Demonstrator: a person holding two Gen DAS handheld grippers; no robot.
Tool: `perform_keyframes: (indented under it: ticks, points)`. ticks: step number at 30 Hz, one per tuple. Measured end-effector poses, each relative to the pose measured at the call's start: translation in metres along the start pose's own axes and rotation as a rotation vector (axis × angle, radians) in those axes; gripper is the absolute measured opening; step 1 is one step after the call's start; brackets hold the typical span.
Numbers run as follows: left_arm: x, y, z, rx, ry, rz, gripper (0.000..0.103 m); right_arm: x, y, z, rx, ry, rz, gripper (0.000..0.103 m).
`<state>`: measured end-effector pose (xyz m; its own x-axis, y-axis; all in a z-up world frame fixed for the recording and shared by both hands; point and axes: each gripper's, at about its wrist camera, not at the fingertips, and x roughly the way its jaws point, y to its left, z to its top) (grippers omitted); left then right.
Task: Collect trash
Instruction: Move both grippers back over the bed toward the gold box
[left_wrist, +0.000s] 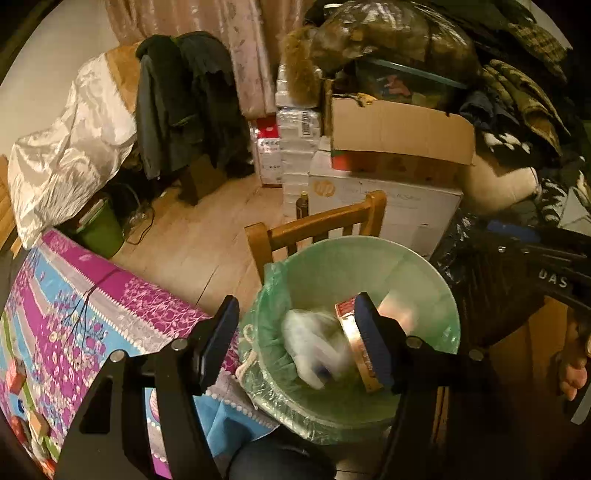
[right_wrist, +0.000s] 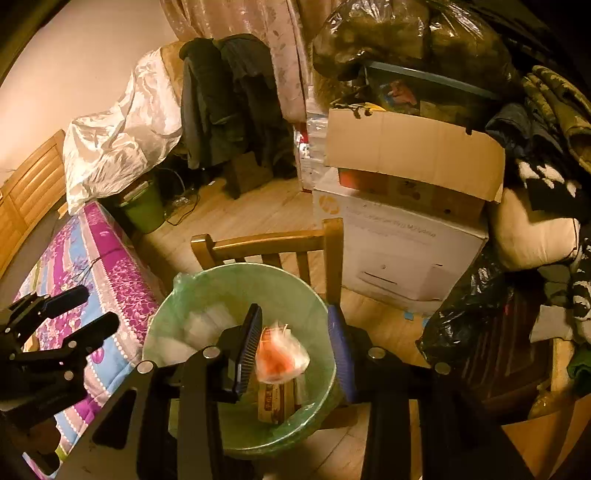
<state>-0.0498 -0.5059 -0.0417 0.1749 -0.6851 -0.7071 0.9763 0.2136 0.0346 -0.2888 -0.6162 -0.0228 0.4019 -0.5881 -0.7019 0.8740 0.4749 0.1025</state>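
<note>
wooden chair (right_wrist: 266, 243) | floral tablecloth (left_wrist: 74, 295) | cardboard box (right_wrist: 413, 147) | printer box (right_wrist: 406, 251)

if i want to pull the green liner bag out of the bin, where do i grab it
Take the liner bag where it folds over the bin's rim, best at the bunched flap by the wooden chair. Come from above and outside, one finger inside the rim, one outside. That loose fold is the only slack; the rest lies flat on the wall.

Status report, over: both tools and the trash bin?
Left tool open, empty, above bin. Right tool open; orange-and-clear wrapper blurred between its fingers over bin. Wooden chair behind bin, not blocking.
</note>
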Motion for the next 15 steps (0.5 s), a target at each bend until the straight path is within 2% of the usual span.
perform_keyframes:
  ticks: [7, 13, 15]
  points:
    - [0.000, 0.013, -0.005, -0.057, 0.007, 0.025, 0.062, 0.000, -0.002, 0.000, 0.006, -0.005, 0.016, 0.038]
    - [-0.003, 0.035, -0.019, -0.123, 0.015, 0.086, 0.062, -0.003, 0.009, -0.001, -0.010, -0.027, 0.050, 0.038]
    - [-0.006, 0.048, -0.027, -0.149, 0.010, 0.136, 0.062, -0.008, 0.017, -0.001, -0.023, -0.055, 0.072, 0.038]
